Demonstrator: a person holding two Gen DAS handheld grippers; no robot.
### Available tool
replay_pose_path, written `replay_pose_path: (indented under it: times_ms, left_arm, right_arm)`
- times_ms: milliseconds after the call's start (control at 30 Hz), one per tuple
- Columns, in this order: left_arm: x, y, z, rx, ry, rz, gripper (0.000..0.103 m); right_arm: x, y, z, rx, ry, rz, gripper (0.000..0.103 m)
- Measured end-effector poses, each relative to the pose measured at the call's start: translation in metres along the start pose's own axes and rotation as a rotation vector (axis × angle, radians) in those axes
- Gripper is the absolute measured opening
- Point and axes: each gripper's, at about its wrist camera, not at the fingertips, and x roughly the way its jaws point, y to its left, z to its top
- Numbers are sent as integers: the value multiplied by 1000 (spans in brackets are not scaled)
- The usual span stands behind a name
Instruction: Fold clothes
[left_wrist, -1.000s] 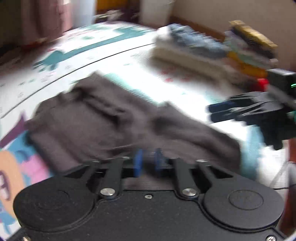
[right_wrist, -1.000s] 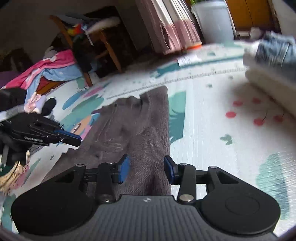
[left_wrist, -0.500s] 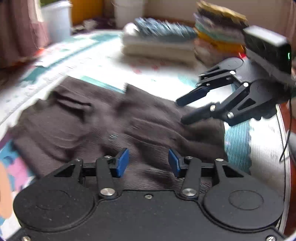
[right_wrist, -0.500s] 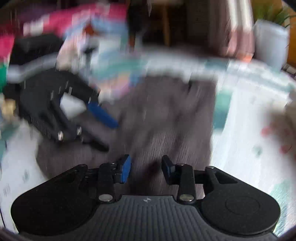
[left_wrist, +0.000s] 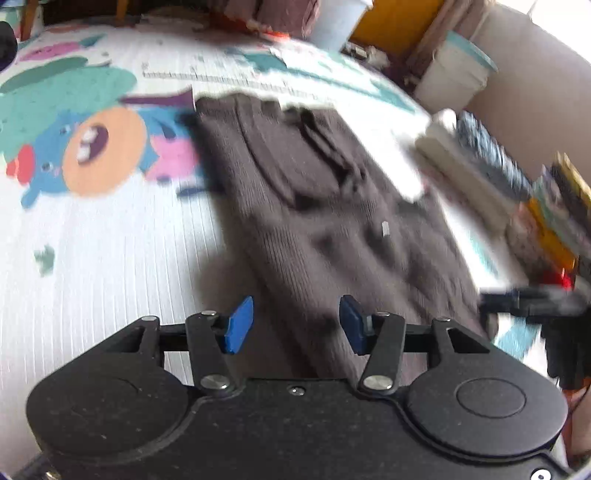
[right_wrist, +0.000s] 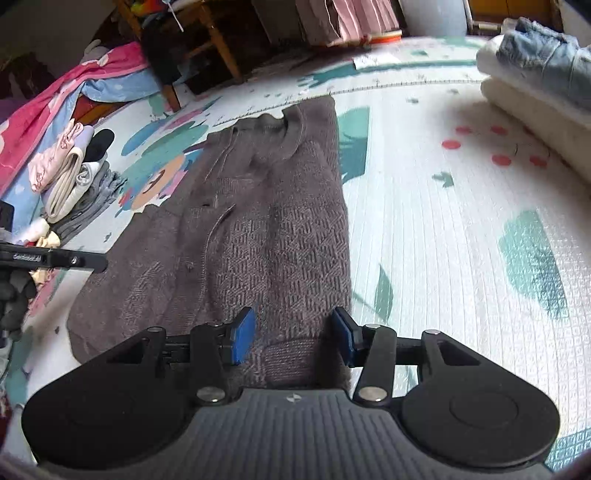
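A dark brown knit sweater (left_wrist: 332, 206) lies flat on the play mat, folded lengthwise, collar at the far end (right_wrist: 273, 125). My left gripper (left_wrist: 295, 317) hovers over the sweater's near left edge; its jaws are opening and the fabric under the gap is not pinched. My right gripper (right_wrist: 291, 328) stands over the near hem of the sweater (right_wrist: 288, 236); its jaws are opening with the hem between the blue pads, not pressed. The left gripper's fingers (right_wrist: 92, 262) show at the left edge of the right wrist view. The right gripper (left_wrist: 491, 299) is a blur in the left wrist view.
Folded cream and denim clothes (right_wrist: 535, 74) are stacked at the right of the patterned play mat (right_wrist: 443, 221). A taller colourful stack (left_wrist: 554, 206) stands beside them. Small garments (right_wrist: 70, 177), a pink blanket (right_wrist: 55, 92) and a wooden chair (right_wrist: 214, 48) sit to the left.
The left gripper's jaws went from nearly shut to wide apart, and it swung round to the sweater's near left edge. The right gripper's jaws widened a little over the hem.
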Motion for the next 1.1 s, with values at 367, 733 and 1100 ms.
replay_pose_path:
  times_ms: [367,733,1100]
  left_arm:
    - [70,71,103,-35,-59,20,53]
    - [117,114,177,-153,-68,23,54]
    - [161,106,196,-107,-19,54,54]
  right_arm:
    - [43,-13,137,-182,22,39,50]
    - [185,-54,256,4,-90,-57,57]
    - [233,-55,261,24,-35,-14,47]
